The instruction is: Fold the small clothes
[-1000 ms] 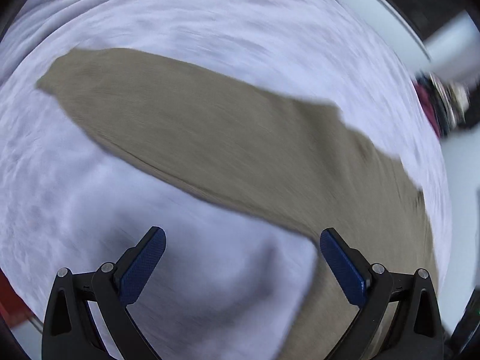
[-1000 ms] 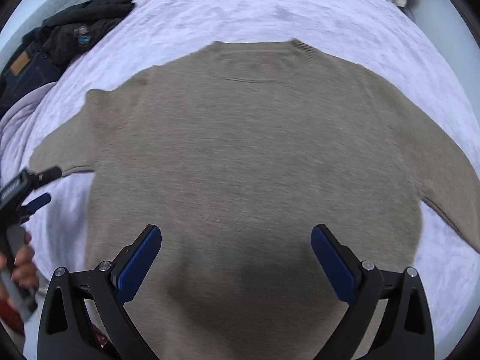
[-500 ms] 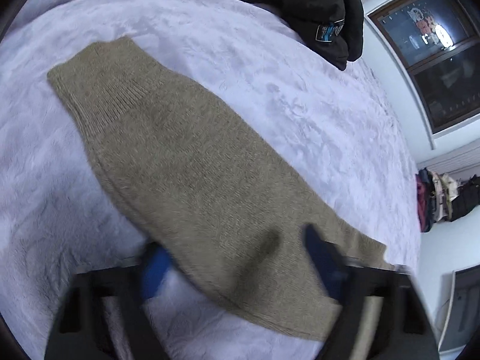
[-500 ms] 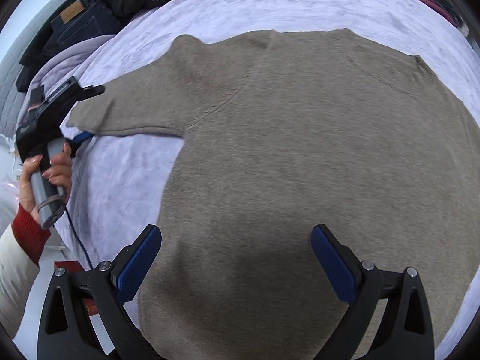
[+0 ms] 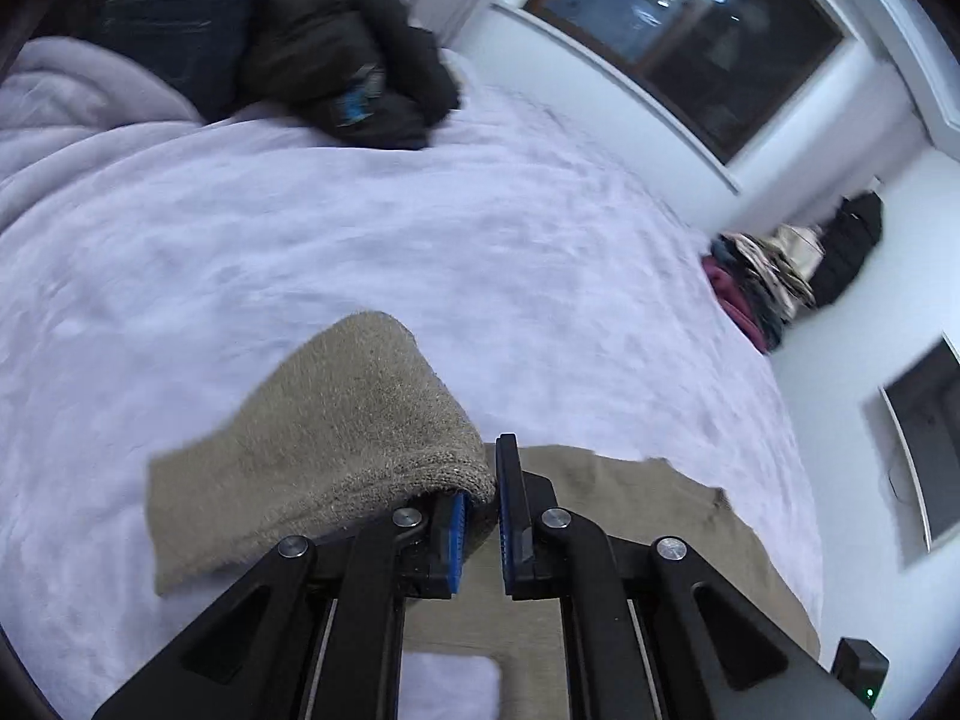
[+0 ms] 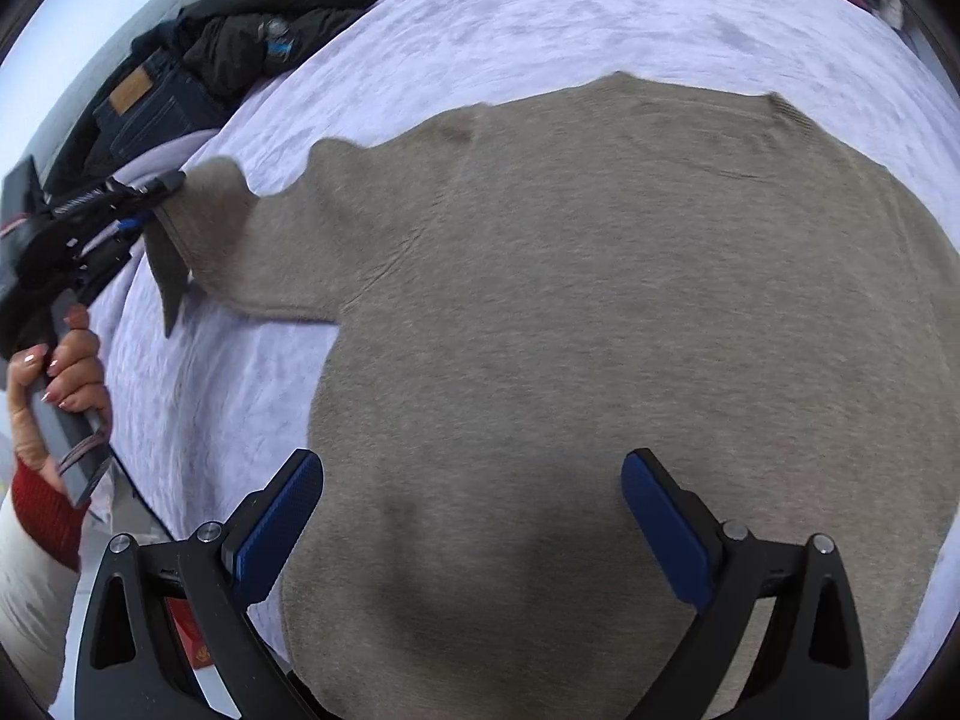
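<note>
A: How far along is the fold?

B: Barely begun, I'd judge. The taupe knitted sweater [image 6: 600, 330] lies flat on the pale lilac bedspread [image 6: 570, 6]; only its sleeve cuff [image 5: 372, 420] is lifted.

A: And the tools?

B: The left gripper [image 5: 478, 510] pinches that cuff; the right gripper [image 6: 471, 525] hovers wide apart above the hem, holding nothing.

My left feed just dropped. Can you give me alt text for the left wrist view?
The left hand-held gripper is shut on the tan sweater's sleeve cuff, lifting it off the lilac blanket. Dark clothes are piled at the bed's far end, under a window.
</note>
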